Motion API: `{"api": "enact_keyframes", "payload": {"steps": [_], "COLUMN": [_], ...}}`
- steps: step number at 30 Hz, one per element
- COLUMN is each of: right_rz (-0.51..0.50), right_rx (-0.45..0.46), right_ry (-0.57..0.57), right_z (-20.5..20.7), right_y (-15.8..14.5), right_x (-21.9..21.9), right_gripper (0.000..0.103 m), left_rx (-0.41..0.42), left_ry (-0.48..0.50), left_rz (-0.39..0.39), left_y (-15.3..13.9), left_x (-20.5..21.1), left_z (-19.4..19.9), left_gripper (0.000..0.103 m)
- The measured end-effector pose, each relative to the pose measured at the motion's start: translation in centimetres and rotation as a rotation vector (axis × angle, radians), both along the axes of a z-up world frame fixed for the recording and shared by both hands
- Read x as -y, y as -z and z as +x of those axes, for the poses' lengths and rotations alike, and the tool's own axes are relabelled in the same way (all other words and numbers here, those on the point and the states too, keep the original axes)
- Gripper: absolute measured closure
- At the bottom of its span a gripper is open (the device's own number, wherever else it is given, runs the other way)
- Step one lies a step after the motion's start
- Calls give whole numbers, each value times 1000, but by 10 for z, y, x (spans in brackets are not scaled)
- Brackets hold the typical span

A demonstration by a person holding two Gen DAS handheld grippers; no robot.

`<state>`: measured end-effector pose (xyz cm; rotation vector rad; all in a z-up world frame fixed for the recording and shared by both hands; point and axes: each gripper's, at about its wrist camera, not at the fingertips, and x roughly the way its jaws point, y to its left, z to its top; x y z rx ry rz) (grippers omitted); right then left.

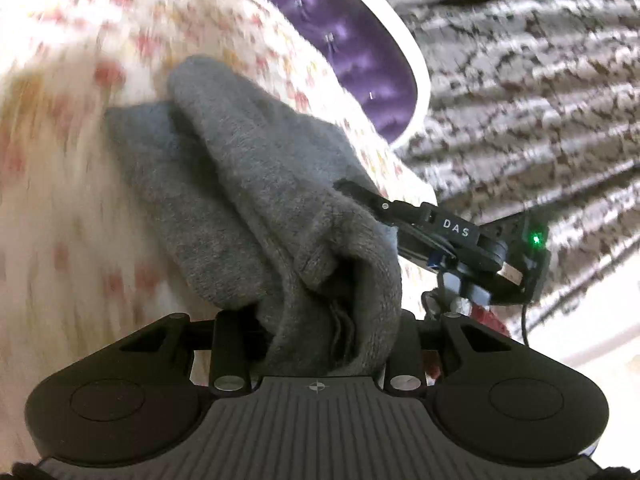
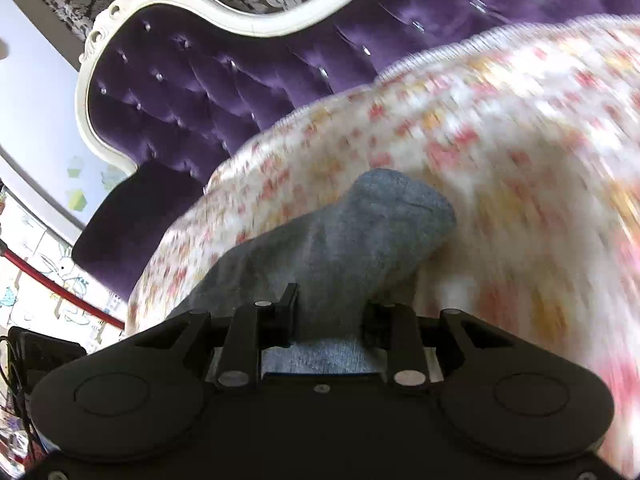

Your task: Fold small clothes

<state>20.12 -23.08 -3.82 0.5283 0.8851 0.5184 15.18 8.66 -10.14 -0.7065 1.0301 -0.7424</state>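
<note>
Grey sock clamped in both claws, left & right, over floral bedspread.

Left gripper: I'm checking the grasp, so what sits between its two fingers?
A bunched grey sock fills the gap of the left gripper, over the floral bedspread; the left wrist view shows it.
</note>
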Motion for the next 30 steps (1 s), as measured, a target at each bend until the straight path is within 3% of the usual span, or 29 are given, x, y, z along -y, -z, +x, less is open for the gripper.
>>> {"api": "enact_keyframes", "payload": {"steps": [4,7,10,12,15,17,20,22,26,28,30], "right_rz": [19,-30,-109,-167,-229,-263,-294,-312,-330,-325,-314], "right_rx": [-40,-23,38,93,181,242,314,350,388,389,389], "right_ry": [23,30,52,78,107,116,105,85,34,12,-7], "right_z": [-54,-82,-103,-114,-130,-141,-158,-168,-182,-186,-191], "right_y": [3,2,-2,-8,-20,-28,-36,-37,-37,-34,-31], "right_x": [16,17,15,14,10,6,1,-5,-17,-22,-27], "right_gripper": [65,60,55,50,48,47,44,44,44,44,44], "left_rx": [5,6,74,127,201,244,290,304,312,294,226], "left_ry": [18,-17,-71,-93,-76,-51,-29,-38,-120,-192,-248], "left_rz": [35,99,153,234,355,388,375,323,233,237,268], "left_y": [-1,3,0,-10,-26,-38,-57,-71,-88,-85,-76], "left_x": [7,7,1,2,8,5,-6,-16,-25,-26,-23], "left_z": [-55,-86,-110,-124,-142,-150,-158,-156,-129,-109,-83], "left_gripper": [70,66,64,62,58,57,50,41,33,30,30]}}
